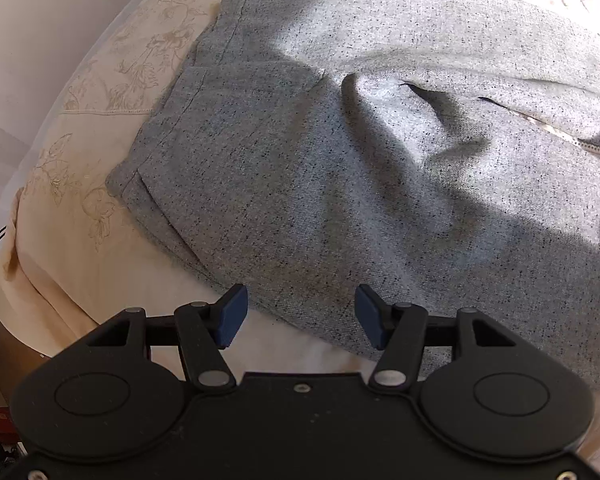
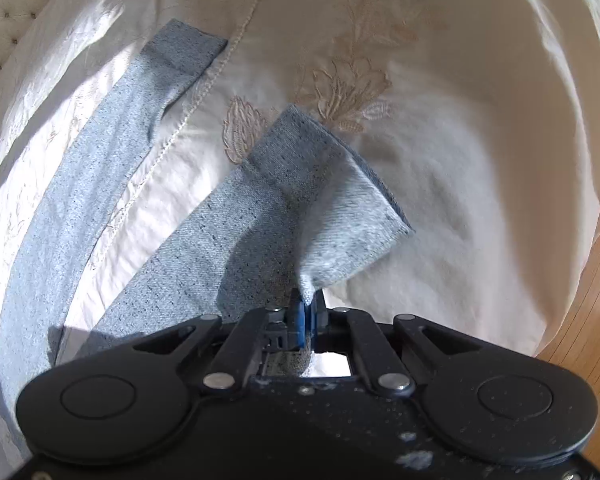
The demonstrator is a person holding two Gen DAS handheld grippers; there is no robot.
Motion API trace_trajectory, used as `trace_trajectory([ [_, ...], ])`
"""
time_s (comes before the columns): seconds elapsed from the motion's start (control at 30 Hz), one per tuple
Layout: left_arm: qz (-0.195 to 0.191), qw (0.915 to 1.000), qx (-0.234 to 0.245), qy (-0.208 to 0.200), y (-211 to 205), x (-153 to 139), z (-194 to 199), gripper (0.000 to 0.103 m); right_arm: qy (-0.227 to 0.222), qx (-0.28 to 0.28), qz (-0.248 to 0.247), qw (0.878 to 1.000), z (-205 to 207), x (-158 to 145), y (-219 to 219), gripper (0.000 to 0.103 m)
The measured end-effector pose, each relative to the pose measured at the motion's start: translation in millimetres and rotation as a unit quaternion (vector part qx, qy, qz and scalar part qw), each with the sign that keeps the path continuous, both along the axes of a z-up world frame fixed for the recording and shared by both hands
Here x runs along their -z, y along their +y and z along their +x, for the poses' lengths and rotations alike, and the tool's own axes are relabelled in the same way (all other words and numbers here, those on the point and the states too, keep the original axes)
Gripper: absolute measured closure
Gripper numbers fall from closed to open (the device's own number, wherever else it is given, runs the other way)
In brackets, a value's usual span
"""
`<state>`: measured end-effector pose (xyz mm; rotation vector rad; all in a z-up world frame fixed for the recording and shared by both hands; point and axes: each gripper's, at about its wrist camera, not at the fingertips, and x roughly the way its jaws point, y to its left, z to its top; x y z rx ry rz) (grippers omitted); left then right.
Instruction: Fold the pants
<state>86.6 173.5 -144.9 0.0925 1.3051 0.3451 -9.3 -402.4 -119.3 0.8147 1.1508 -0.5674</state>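
Grey pants [image 1: 360, 152] lie spread on a cream bedspread [image 1: 80, 128]; the right tongs [image 2: 302, 312] pinch one leg's hem at 6 o'clock, likely to start a fold, while the left tongs [image 1: 300, 316], spread wide, hover over the waist edge.

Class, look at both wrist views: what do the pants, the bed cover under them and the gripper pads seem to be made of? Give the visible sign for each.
Pants: likely woven wool-blend or cotton twill, matte; grey with dark flecks.
Bed cover: probably cotton, smooth cream cloth with stitched floral embroidery.
Gripper pads: seemingly rubber or soft plastic, matte blue, on black plastic fingers.
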Motion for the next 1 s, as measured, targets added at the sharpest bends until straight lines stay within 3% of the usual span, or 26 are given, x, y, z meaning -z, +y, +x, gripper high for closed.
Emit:
trace_trajectory([
  [0.17,-0.026,0.9995,-0.003,-0.02,12.0,-1.0,-10.3,0.04,-0.012,-0.012,-0.049,0.999,-3.1,-41.5,9.2,0.1],
  [0.33,-0.049,0.9986,-0.013,-0.018,28.5,7.8,-13.2,0.04,0.039,-0.007,-0.065,0.997,-7.3,-31.2,10.1,0.1],
  [0.47,-0.053,0.9972,-0.041,-0.033,49.0,11.6,-10.7,0.04,0.046,-0.026,-0.087,0.995,-3.7,-32.9,17.5,0.1],
  [0.6,-0.071,0.9954,-0.061,-0.018,70.0,28.4,-0.8,0.039,0.05,-0.03,-0.095,0.994,-1.2,-34.8,19.4,0.1],
  [0.8,-0.113,0.9887,-0.097,-0.011,90.3,56.2,9.3,0.026,0.056,-0.036,-0.106,0.992,3.5,-37.8,26.1,0.099],
  [1.0,-0.138,0.9852,-0.1,-0.021,94.7,69.3,14.5,0.012,0.061,-0.033,-0.116,0.991,4.6,-39.3,33.8,0.099],
])
